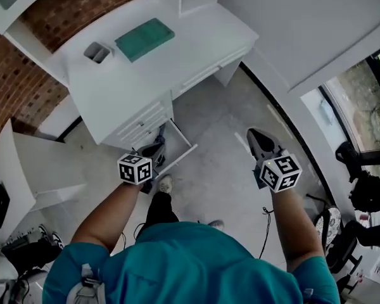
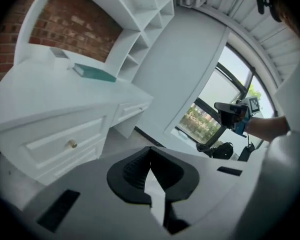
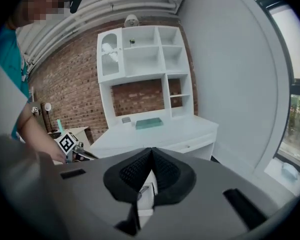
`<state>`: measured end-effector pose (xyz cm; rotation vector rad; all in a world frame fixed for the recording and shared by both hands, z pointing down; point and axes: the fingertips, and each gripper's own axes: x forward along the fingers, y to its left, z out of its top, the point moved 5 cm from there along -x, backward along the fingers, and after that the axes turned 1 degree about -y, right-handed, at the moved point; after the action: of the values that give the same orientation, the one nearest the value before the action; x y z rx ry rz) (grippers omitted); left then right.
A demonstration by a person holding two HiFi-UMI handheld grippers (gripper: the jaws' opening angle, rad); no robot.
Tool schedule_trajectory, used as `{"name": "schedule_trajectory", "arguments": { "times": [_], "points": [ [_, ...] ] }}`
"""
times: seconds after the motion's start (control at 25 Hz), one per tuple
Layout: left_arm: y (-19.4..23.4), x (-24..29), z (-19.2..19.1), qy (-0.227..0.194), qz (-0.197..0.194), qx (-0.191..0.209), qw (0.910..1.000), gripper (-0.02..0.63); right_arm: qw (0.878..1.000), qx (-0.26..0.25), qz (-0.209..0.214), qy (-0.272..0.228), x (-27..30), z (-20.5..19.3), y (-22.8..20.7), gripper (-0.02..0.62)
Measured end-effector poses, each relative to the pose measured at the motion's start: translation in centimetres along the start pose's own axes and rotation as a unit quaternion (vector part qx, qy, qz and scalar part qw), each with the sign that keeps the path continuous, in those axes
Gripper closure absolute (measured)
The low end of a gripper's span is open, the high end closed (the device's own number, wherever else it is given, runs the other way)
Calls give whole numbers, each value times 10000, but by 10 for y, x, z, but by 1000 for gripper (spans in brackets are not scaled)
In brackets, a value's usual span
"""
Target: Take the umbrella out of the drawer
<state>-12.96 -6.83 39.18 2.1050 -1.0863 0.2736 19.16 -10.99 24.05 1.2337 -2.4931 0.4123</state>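
The left gripper has its jaws clenched together, tips meeting with nothing between them. The right gripper is likewise closed and empty, held in the air apart from the white surface. The bottom drawer stands pulled open just beside the left gripper. No view shows the umbrella clearly.

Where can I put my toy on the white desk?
The desk is bare across its front half, in front of the teal book and grey tray, and at its right end beside the book. Only the back left is taken.
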Motion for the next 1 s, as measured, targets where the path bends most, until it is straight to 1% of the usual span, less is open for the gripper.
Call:
{"name": "schedule_trajectory", "arguments": {
  "times": [0.12, 0.24, 0.36, 0.4, 0.48, 0.68, 0.8, 0.88, 1.0],
  "points": [
    [54, 10, -41, 314, 450, -414, 9976, 594, 9995, 48, 200, 259, 56, -36, 11, 574],
    [101, 29, -83, 781, 736, -491, 9930, 594, 9978, 154, 339, 546, 104, -77, 19, 574],
    [146, 56, -123, 1156, 1000, -638, 9862, 591, 9946, 138, 548, 871, 149, -122, 25, 574],
    [162, 67, -136, 1274, 1065, -703, 9836, 574, 9934, 132, 616, 962, 163, -137, 27, 574],
    [190, 89, -164, 1546, 1164, -779, 9780, 516, 9911, 147, 707, 1117, 189, -168, 27, 574],
    [248, 138, -228, 2120, 1291, -710, 9661, 433, 9882, 280, 814, 1268, 242, -238, 26, 574],
    [281, 166, -261, 2329, 1393, -700, 9599, 338, 9871, 332, 883, 1294, 263, -271, 28, 574],
    [303, 184, -279, 2441, 1496, -731, 9553, 318, 9865, 395, 930, 1289, 275, -291, 27, 574],
    [331, 208, -301, 2539, 1665, -981, 9477, 296, 9856, 433, 966, 1316, 289, -323, 23, 574]
  ]
}}
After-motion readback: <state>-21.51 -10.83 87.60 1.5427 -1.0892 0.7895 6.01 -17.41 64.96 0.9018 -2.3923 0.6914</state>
